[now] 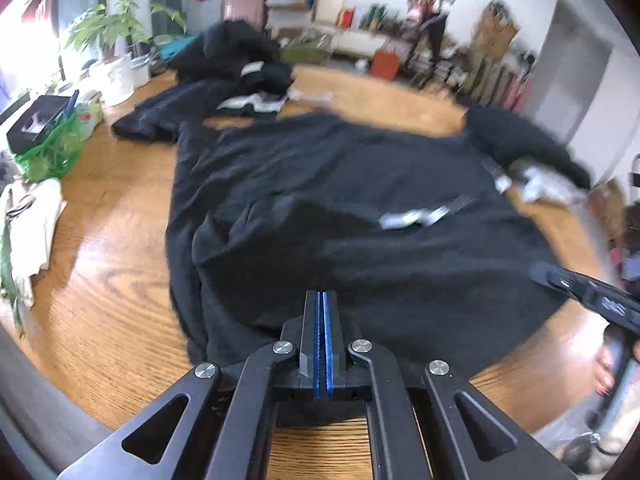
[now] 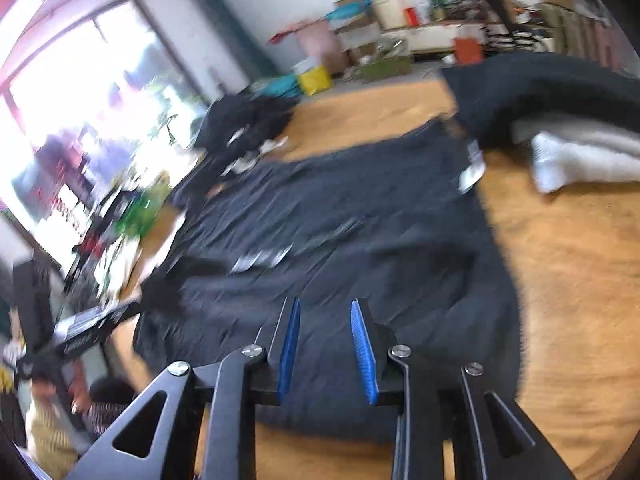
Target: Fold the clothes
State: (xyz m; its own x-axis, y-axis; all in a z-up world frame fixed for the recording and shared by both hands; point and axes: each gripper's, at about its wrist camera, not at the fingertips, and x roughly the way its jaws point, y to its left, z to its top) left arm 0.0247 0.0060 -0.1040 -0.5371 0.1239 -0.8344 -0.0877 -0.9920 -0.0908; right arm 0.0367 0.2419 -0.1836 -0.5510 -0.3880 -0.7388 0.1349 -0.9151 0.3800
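Left wrist view: the left gripper [image 1: 321, 300] had its blue-padded fingers [image 1: 329, 336] pressed together, nothing visibly between them, low over the near hem of the black garment [image 1: 340, 208]; at the right edge a hand [image 1: 608, 372] gripped the handle of the right gripper.
Right wrist view: the right gripper [image 2: 325, 312] showed its fingers [image 2: 289, 354] parted, with no cloth between them (only the dark fabric below); the picture was smeared by motion.
Task garment: spread wide and mostly flat on the wooden surface [image 1: 100, 272], wrinkled, with pale strips near its middle; one sleeve [image 1: 528, 144] lay over a folded pale cloth [image 2: 580, 156] at the far right.
Other clothes: a dark heap [image 1: 236, 64] lay at the far left of the surface, apart from the spread garment.
Surface and room: a potted plant [image 1: 116, 28] stood by the bright window [image 2: 80, 92]; boxes and bags [image 1: 344, 12] lined the back wall.
Containers: a green mesh bag [image 1: 52, 148] at the left edge held a black box [image 1: 36, 122].
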